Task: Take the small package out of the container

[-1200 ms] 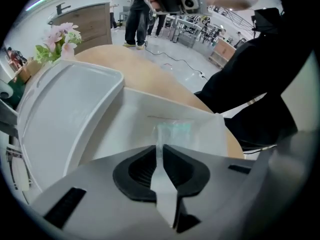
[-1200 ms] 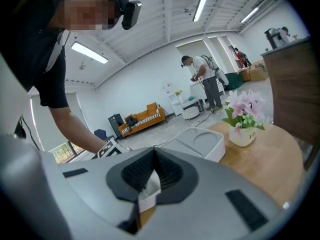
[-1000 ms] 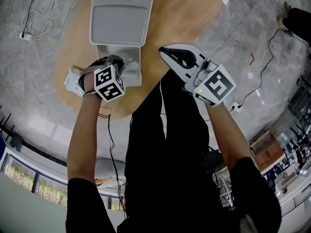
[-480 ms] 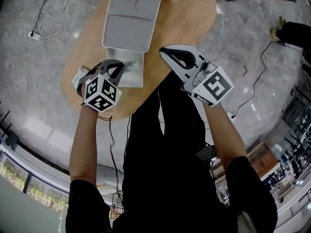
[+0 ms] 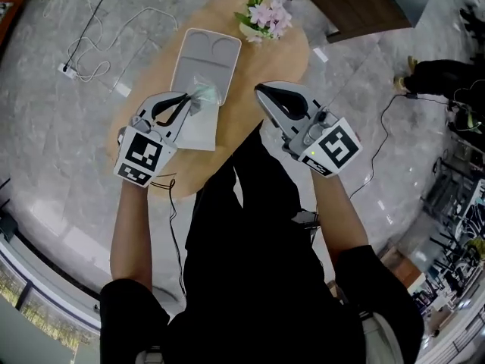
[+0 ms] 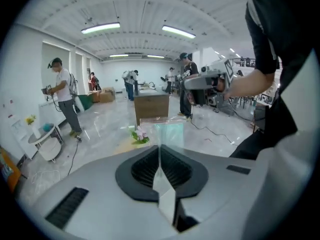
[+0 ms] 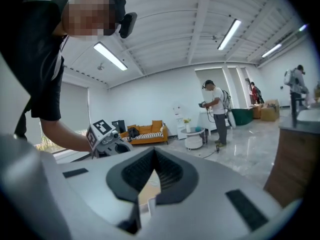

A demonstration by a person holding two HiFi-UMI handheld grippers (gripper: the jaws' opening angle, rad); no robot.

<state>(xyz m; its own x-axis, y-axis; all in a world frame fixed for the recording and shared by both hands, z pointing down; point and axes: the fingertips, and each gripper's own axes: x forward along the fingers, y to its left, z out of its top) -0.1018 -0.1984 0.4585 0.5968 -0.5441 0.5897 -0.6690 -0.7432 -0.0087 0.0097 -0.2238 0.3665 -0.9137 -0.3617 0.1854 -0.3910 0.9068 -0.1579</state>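
Left gripper (image 5: 187,101) over 8 o'clock part of table (image 5: 282,59). Jaws pinch edge of small package (image 5: 204,95). Clear bag held in air over middle of open container (image 5: 203,51). Bare tabletop at 3 o'clock of container. Right gripper (image 5: 261,89) at table's 5 o'clock edge, jaws pressed together, nothing between. Flowers (image 5: 265,17) on 12 o'clock rim.
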